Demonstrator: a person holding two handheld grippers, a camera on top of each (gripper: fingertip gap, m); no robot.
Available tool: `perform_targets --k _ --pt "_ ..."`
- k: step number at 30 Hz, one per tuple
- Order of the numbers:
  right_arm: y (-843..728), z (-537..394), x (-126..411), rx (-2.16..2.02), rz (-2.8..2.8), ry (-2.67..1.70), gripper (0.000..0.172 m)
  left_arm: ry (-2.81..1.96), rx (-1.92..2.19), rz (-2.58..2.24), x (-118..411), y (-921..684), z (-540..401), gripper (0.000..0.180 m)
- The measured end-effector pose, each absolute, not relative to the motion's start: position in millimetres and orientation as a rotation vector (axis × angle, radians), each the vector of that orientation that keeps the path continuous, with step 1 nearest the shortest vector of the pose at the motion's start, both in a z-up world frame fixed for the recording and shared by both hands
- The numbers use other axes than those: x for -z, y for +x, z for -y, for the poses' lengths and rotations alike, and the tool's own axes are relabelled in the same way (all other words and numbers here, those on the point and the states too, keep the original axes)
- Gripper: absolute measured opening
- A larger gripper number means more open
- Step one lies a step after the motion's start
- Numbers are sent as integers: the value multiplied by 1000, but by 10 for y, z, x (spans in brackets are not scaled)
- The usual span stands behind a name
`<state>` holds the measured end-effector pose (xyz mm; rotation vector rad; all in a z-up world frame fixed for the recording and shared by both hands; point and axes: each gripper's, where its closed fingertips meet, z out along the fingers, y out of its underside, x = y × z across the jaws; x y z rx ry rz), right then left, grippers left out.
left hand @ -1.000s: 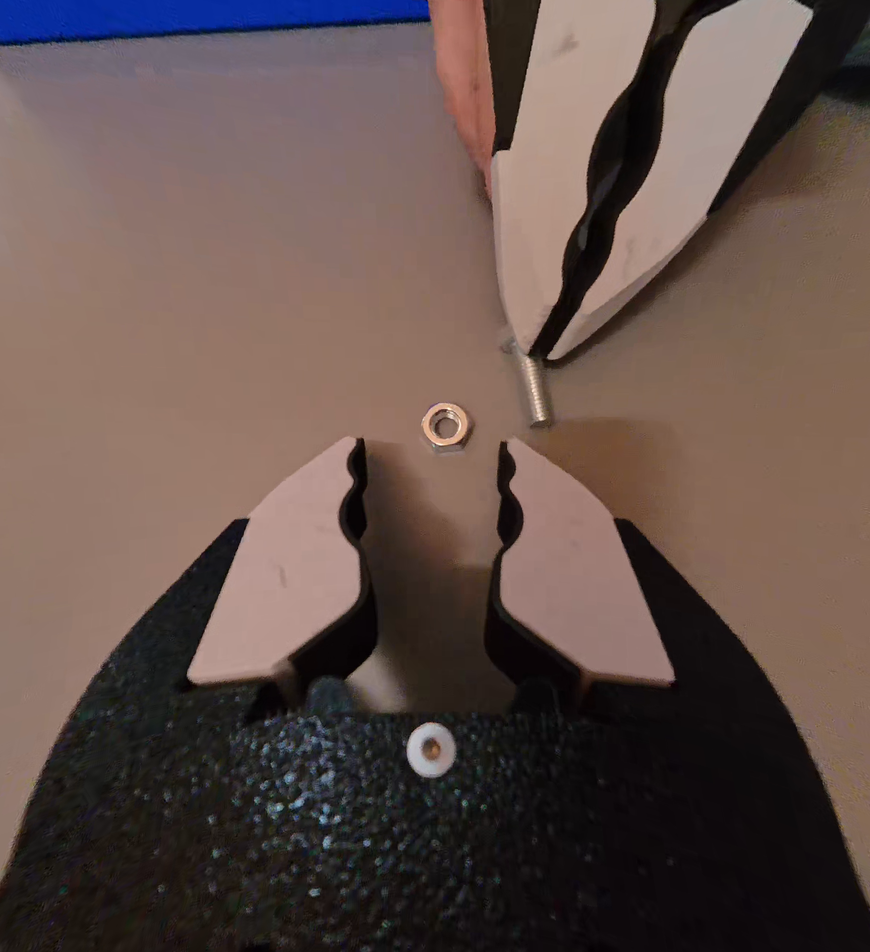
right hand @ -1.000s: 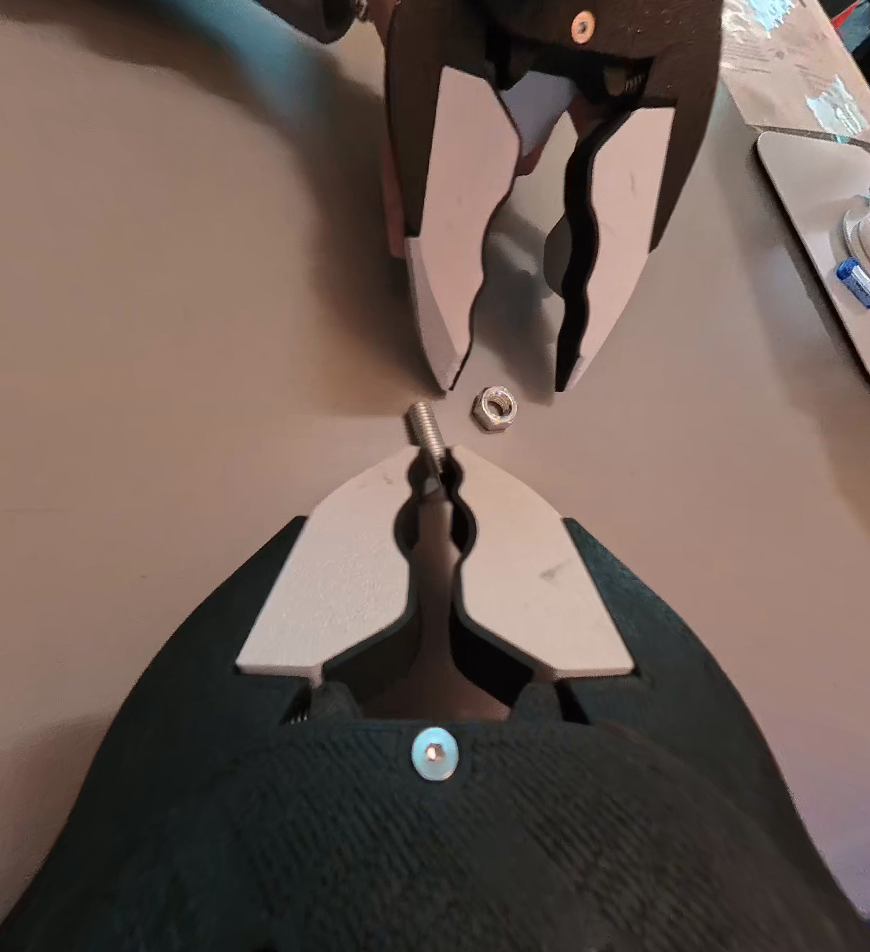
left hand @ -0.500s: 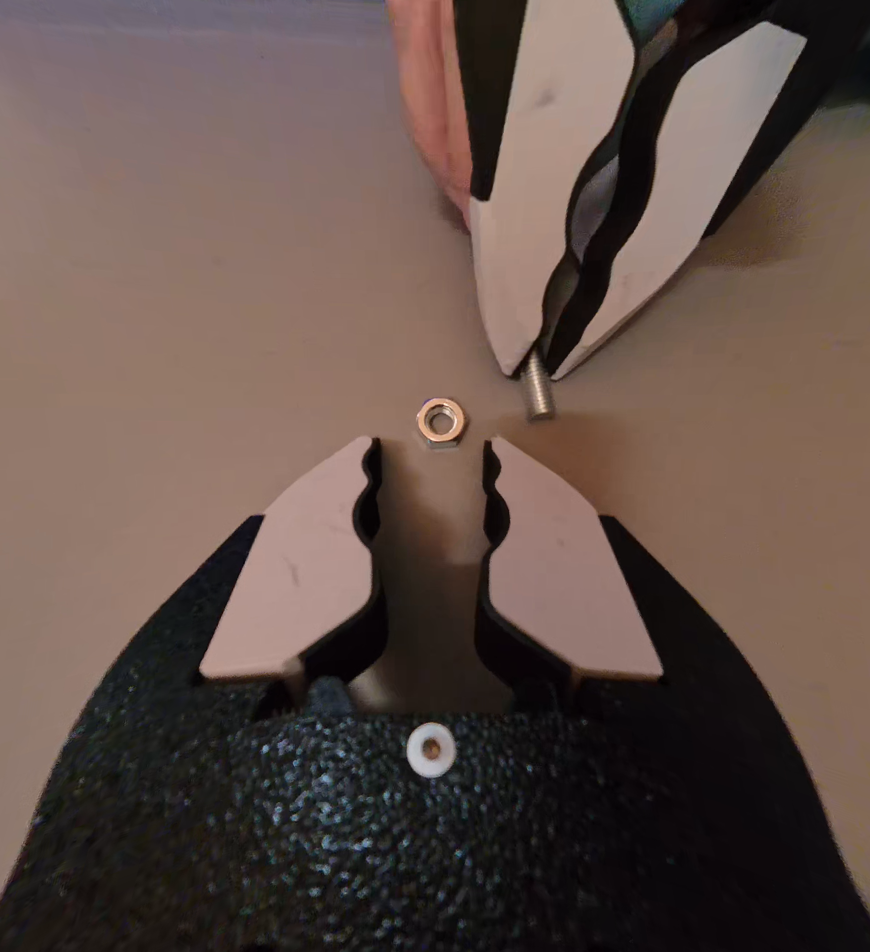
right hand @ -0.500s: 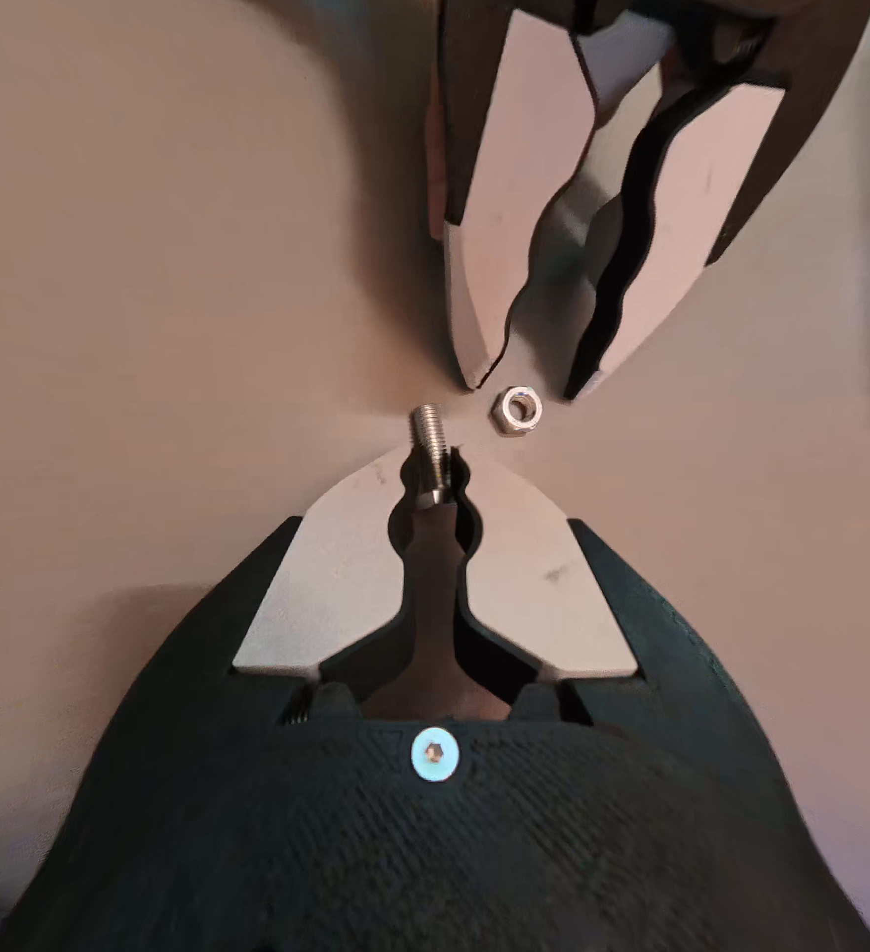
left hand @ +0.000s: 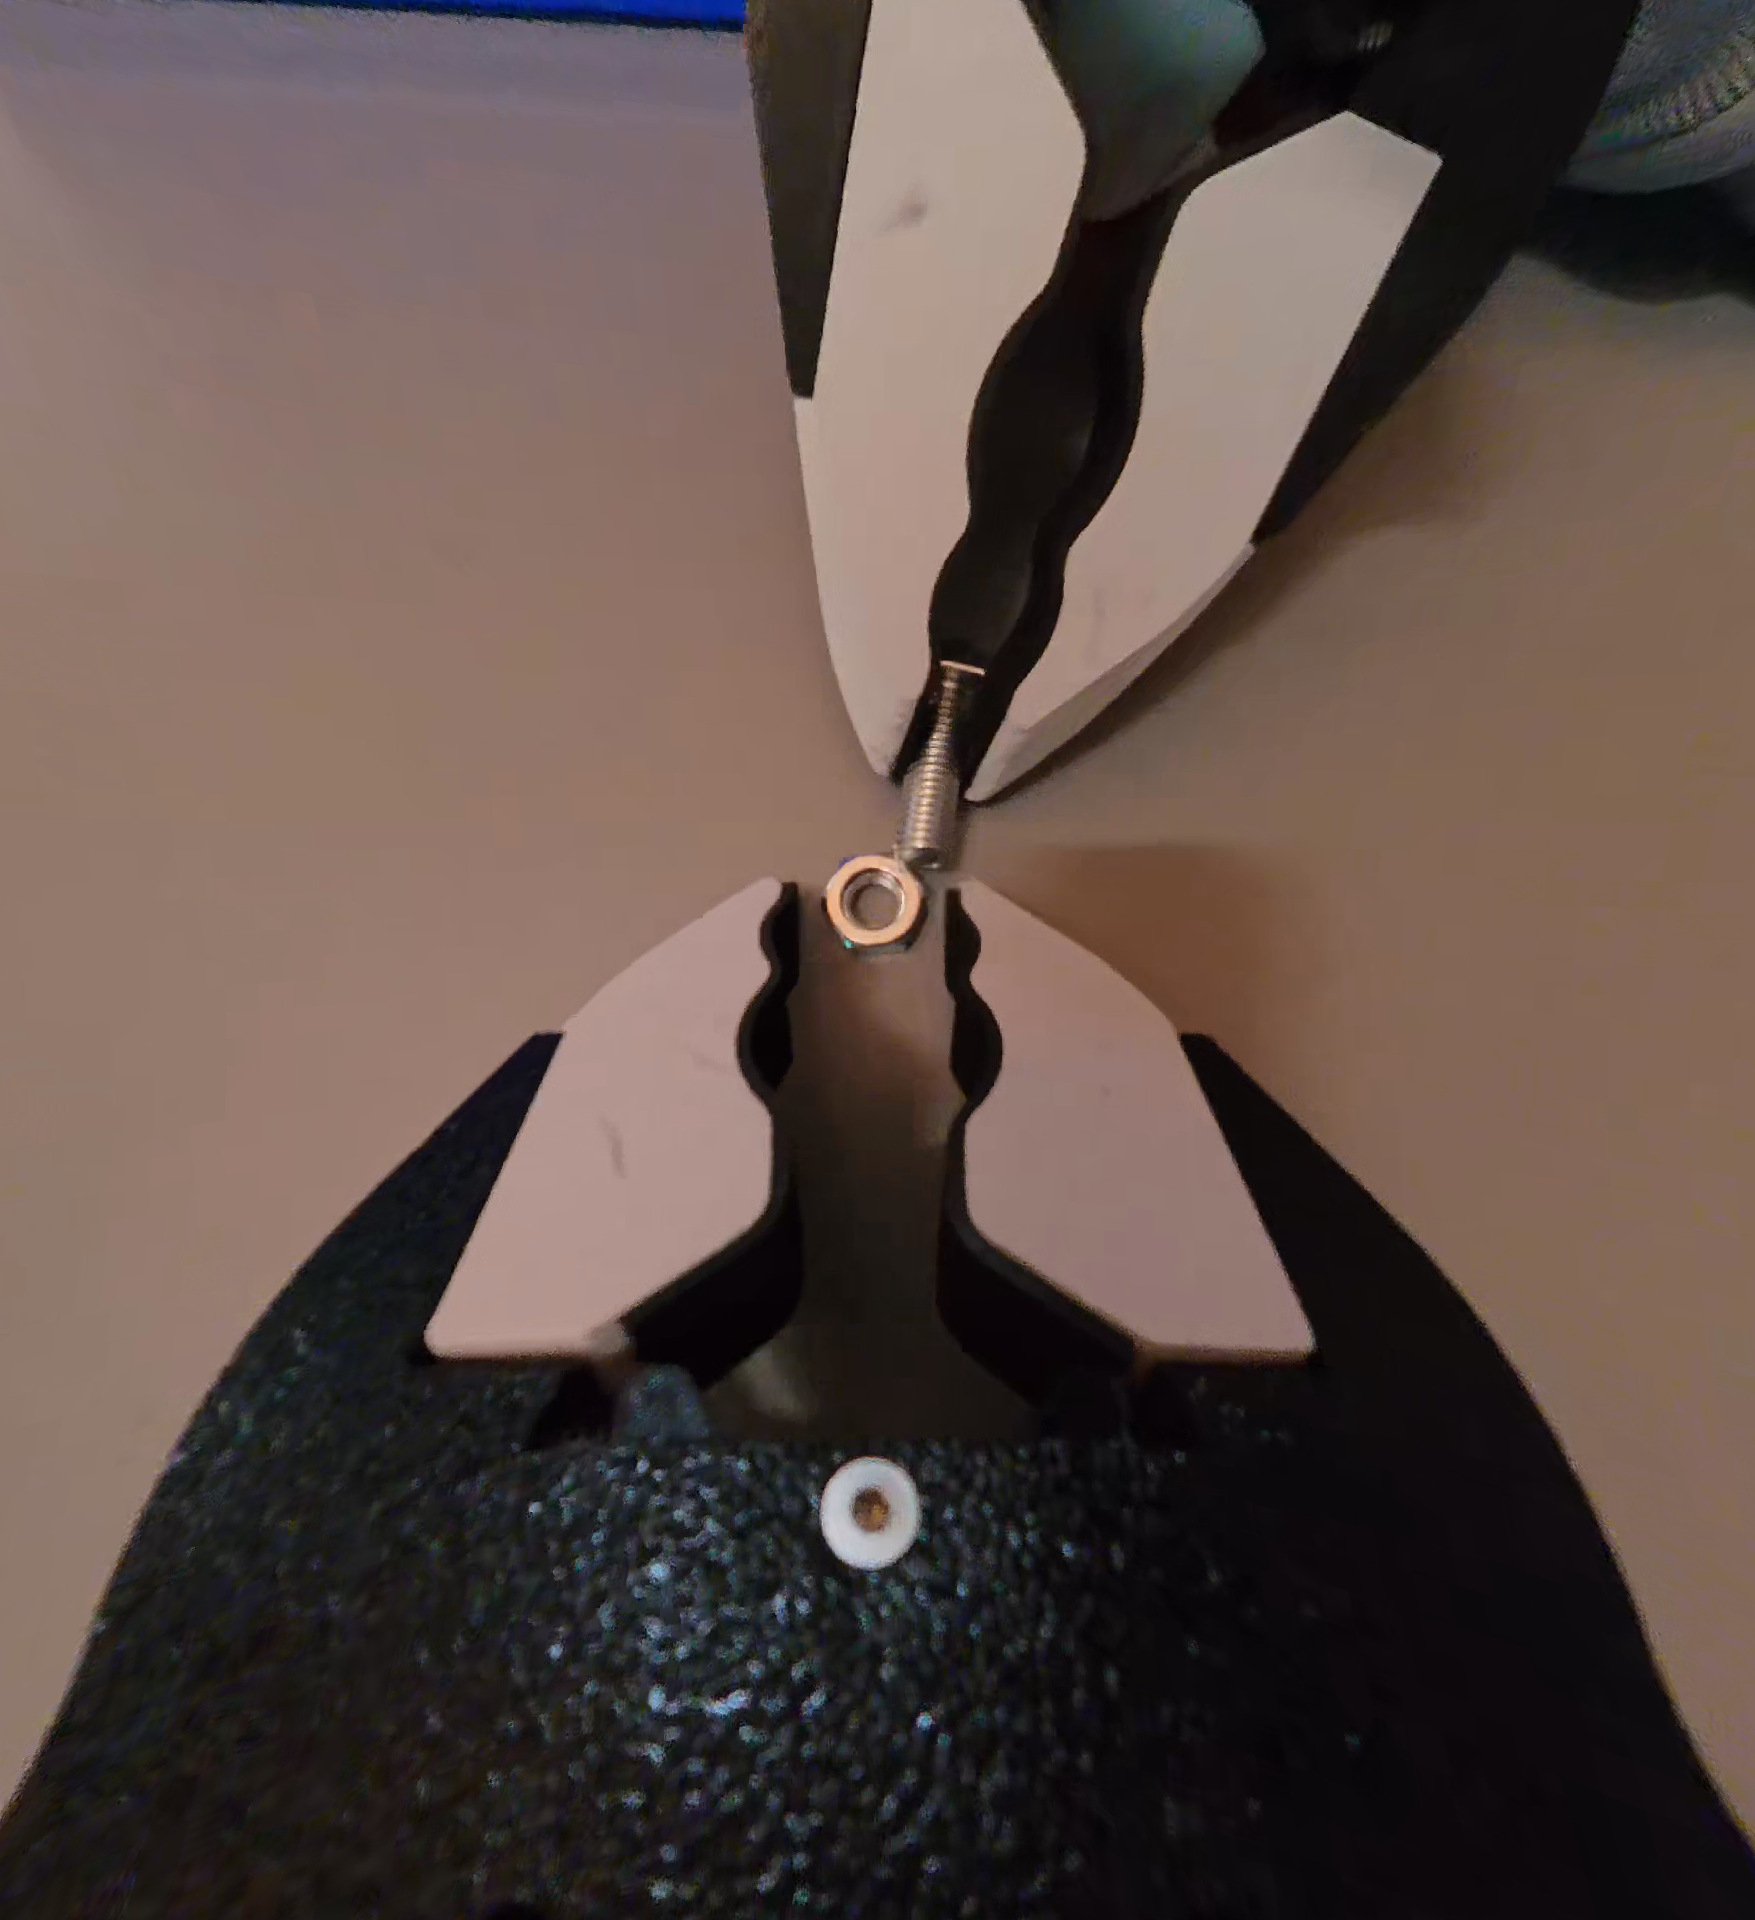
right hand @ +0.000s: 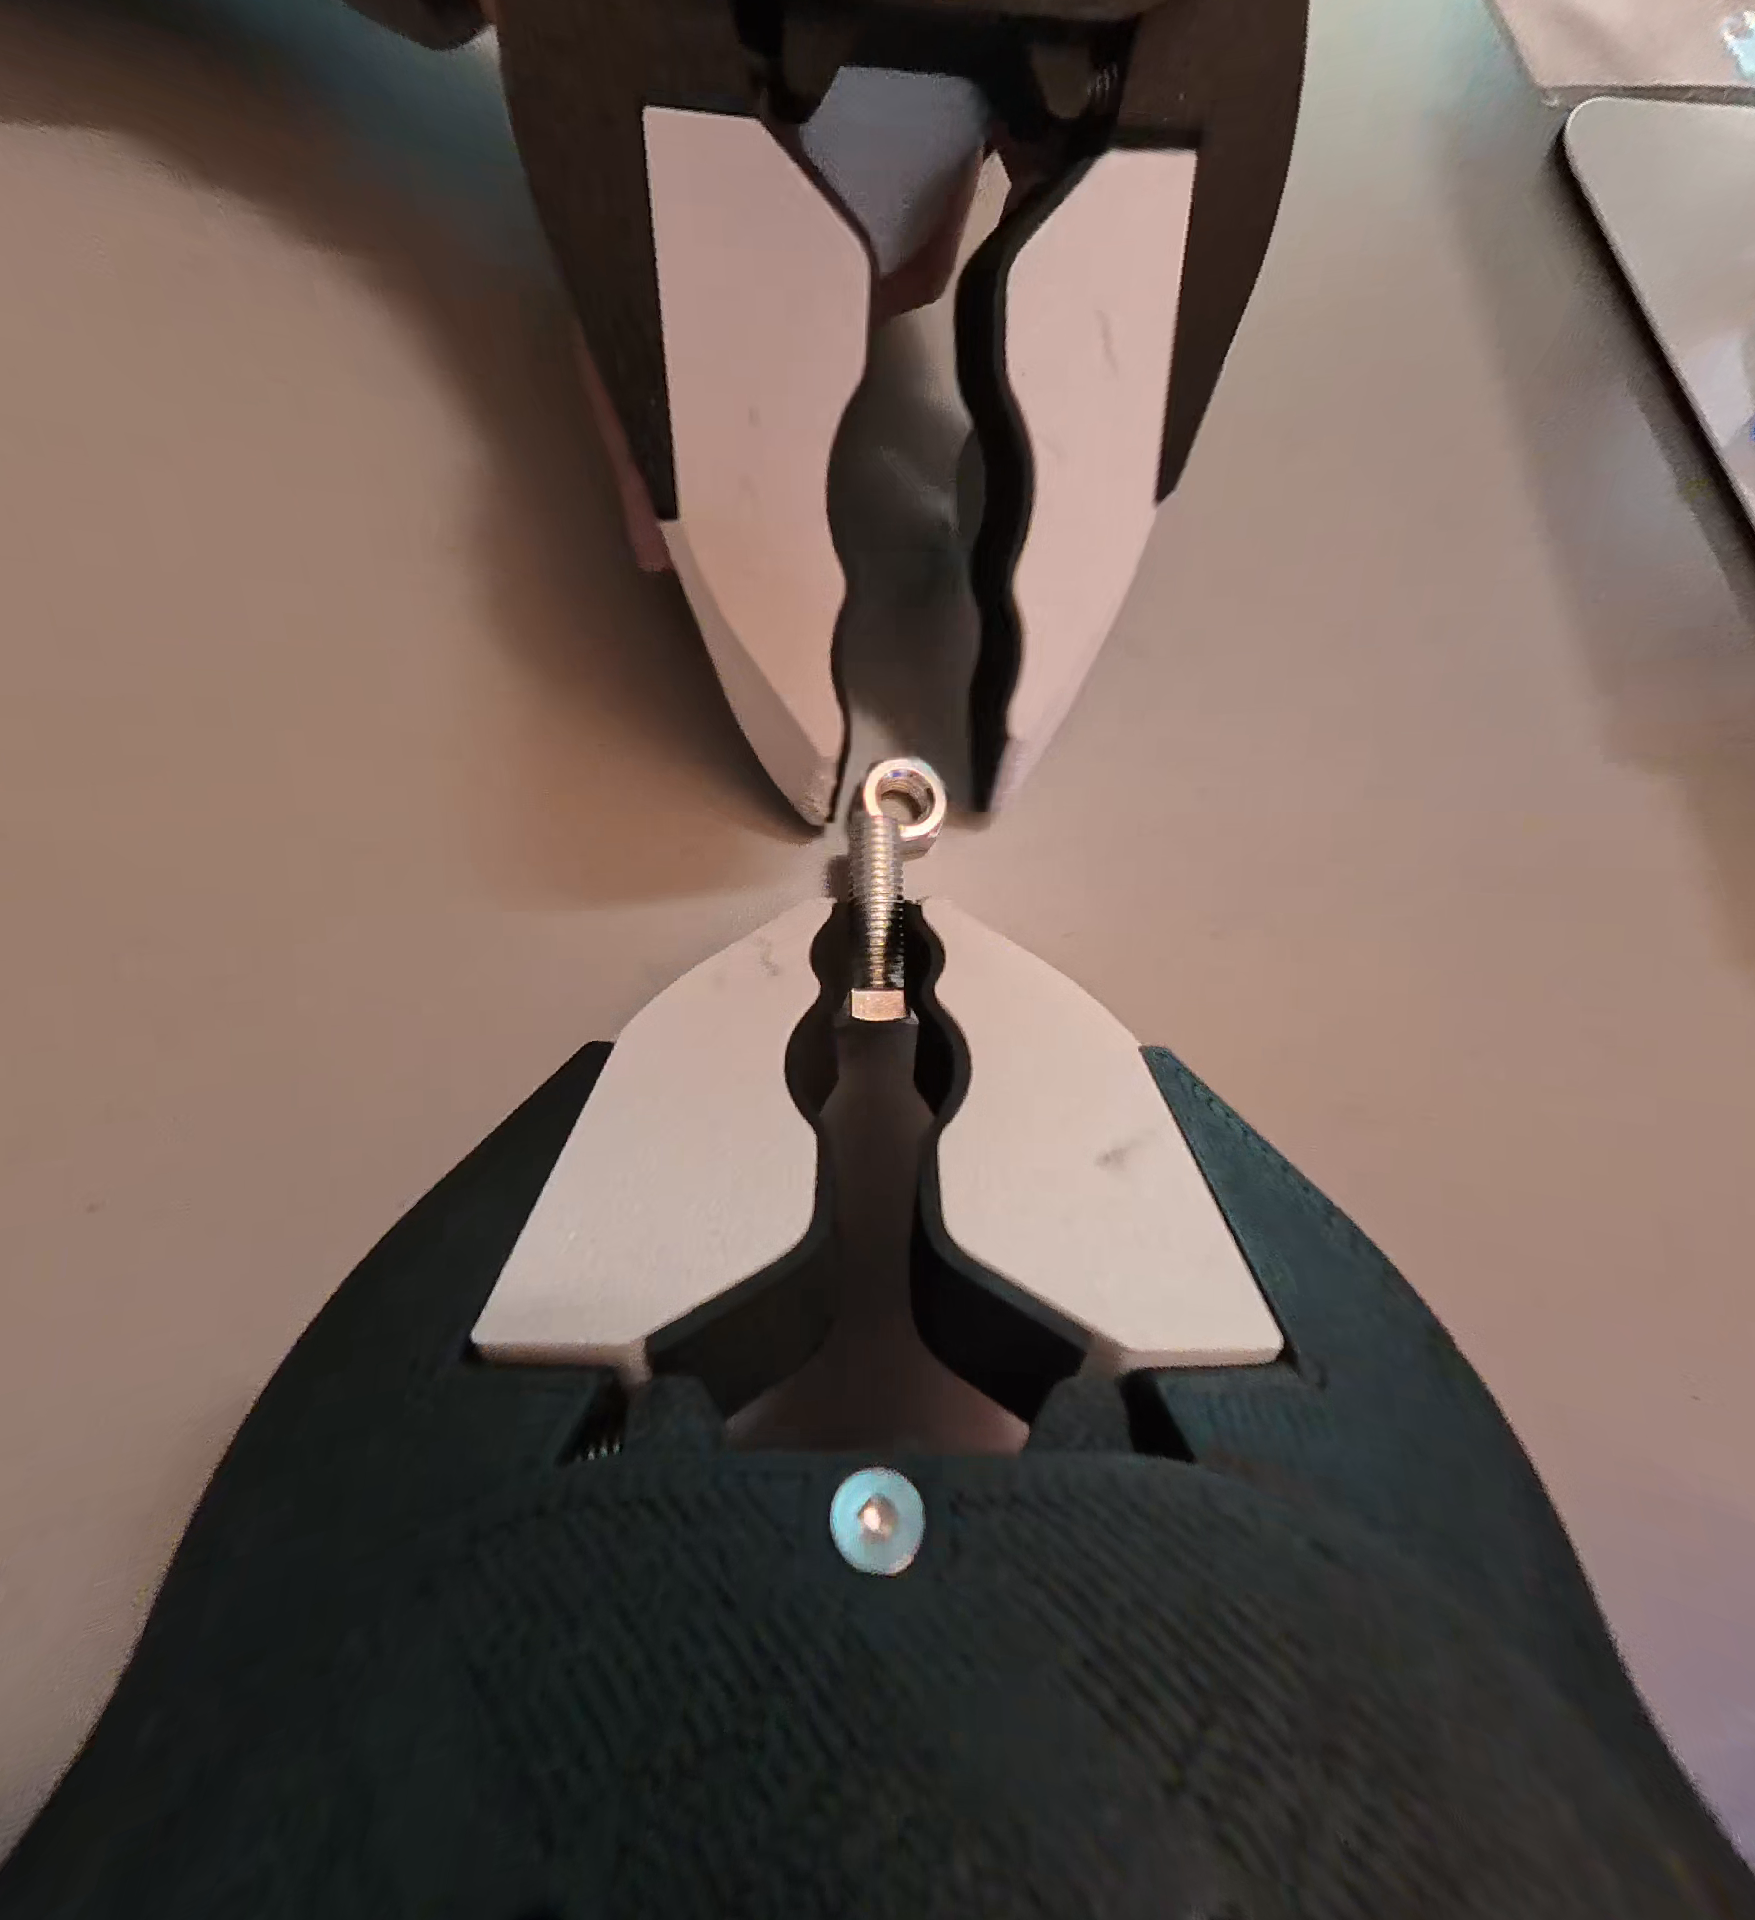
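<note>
While clamped on bolt, right gripper; left gripper (unclosed) flanking nut.

Two wrist cameras, each mounted behind own fingers, looking forward and steeply down along them onto a tan tabletop. Both very close to the surface, wide-angle, edges bowed.

Left wrist view: own left gripper in the near lower half; right gripper entering from the far top, tips pointing back at the lens.

Right wrist view: mirror arrangement, own right gripper near, left gripper opposite at far top; grey tray at far right.

Views face each other head-on. Shared: central tabletop patch with steel nut and bolt between both sets of tips.
</note>
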<state>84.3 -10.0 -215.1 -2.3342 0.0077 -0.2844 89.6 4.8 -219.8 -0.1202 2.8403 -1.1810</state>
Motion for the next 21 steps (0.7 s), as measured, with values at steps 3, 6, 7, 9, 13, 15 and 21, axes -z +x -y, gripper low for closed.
perform_targets --k 3,6,7,9,13,15,21 --pt "870 129 2144 308 -23 -2326 10 -109 1186 -2870 2206 845 -39 19" --pt "910 162 2130 328 -48 -2315 10 -131 1182 -2869 2209 845 -38 18" --pt "923 168 2114 329 -62 -2303 10 -141 1180 -2865 2209 855 -43 18" --pt "980 162 2012 362 -96 -2230 10 -169 1180 -2829 2189 918 -79 18" --pt "1033 24 1470 352 -186 -1834 9 -298 1443 -2650 1660 1070 -175 18" --pt "997 -35 1207 310 -204 -1638 9 -331 1547 -2544 1258 1089 -233 18" --pt "830 -158 749 133 -247 -1187 9 -336 1561 -2514 593 890 -241 18"
